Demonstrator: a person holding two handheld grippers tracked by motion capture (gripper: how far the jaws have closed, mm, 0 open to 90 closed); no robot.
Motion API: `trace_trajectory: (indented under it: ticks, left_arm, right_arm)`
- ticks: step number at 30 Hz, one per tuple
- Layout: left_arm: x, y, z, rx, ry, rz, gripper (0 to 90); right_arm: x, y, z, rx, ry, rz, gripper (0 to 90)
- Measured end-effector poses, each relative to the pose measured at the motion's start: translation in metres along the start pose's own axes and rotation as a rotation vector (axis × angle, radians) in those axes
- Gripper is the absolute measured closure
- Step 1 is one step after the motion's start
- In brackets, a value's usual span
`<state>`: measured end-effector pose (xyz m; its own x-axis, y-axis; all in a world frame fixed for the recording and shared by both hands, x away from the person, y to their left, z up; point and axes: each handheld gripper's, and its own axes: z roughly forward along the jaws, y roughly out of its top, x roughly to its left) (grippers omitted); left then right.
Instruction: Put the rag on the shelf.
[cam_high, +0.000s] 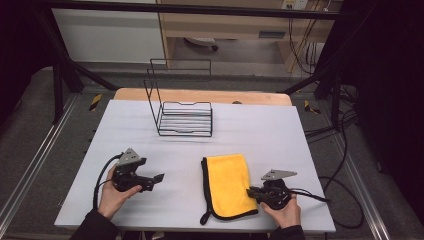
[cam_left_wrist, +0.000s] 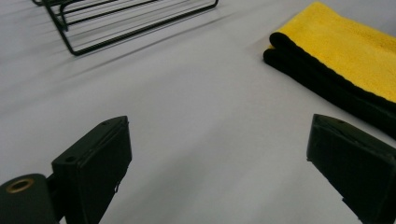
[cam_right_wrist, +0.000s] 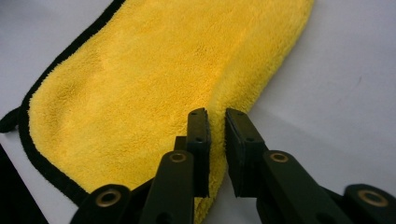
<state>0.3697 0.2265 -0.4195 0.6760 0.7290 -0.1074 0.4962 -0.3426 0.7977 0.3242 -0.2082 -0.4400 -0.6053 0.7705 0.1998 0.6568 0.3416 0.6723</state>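
Two hands rest low on the white table (cam_high: 280, 130), each holding a gripper. The right gripper (cam_right_wrist: 217, 122) points left, its jaws pinching the right edge of the yellow cloth (cam_high: 227, 182). The left gripper (cam_high: 159, 177) points right, jaws wide and empty. The folded cloth lies lengthwise away from the person, near the front edge; a black wire rack (cam_high: 185, 119) stands behind.
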Motion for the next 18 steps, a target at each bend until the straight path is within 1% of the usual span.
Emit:
trace_trajectory:
  ticks: [1,2,3,4,6,8,9,11,13,14,16,18]
  left_arm:
    - [-0.003,0.003,0.004,0.004,-0.004,0.000,6.7]
    - [-0.006,0.006,0.009,0.009,-0.009,-0.003,6.8]
    - [-0.009,0.010,0.013,0.015,-0.010,0.000,6.8]
    - [-0.012,0.013,0.018,0.018,-0.011,0.001,6.8]
    - [-0.018,0.020,0.028,0.026,-0.021,0.005,7.1]
    - [-0.024,0.027,0.038,0.032,-0.021,0.014,7.2]
    - [-0.027,0.030,0.042,0.036,-0.029,0.018,7.2]
    - [-0.033,0.036,0.052,0.042,-0.039,0.022,7.4]
    - [-0.038,0.042,0.062,0.054,-0.046,0.029,7.5]
    - [-0.041,0.044,0.066,0.060,-0.046,0.033,7.7]
    - [-0.045,0.049,0.076,0.069,-0.048,0.034,8.6]
    - [-0.049,0.054,0.084,0.073,-0.052,0.022,10.5]
  right_arm:
    - [-0.001,0.000,-0.001,-0.018,-0.002,-0.014,72.2]
    - [-0.002,0.001,-0.003,-0.043,-0.006,-0.027,68.5]
    - [-0.003,0.002,-0.004,-0.057,0.001,-0.035,66.1]
    - [-0.004,0.003,-0.005,-0.072,0.004,-0.034,60.8]
    - [-0.005,0.005,-0.007,-0.100,0.009,-0.038,54.4]
    - [-0.008,0.006,-0.008,-0.132,0.000,-0.049,45.5]
    - [-0.009,0.007,-0.008,-0.141,-0.002,-0.055,43.8]
    - [-0.012,0.008,-0.008,-0.157,-0.006,-0.062,36.6]
    - [-0.015,0.008,-0.008,-0.173,-0.013,-0.055,32.6]
    - [-0.017,0.009,-0.008,-0.183,-0.016,-0.057,28.9]
    - [-0.020,0.010,-0.008,-0.183,-0.019,-0.044,22.6]
    - [-0.023,0.010,-0.009,-0.178,-0.022,-0.032,19.6]
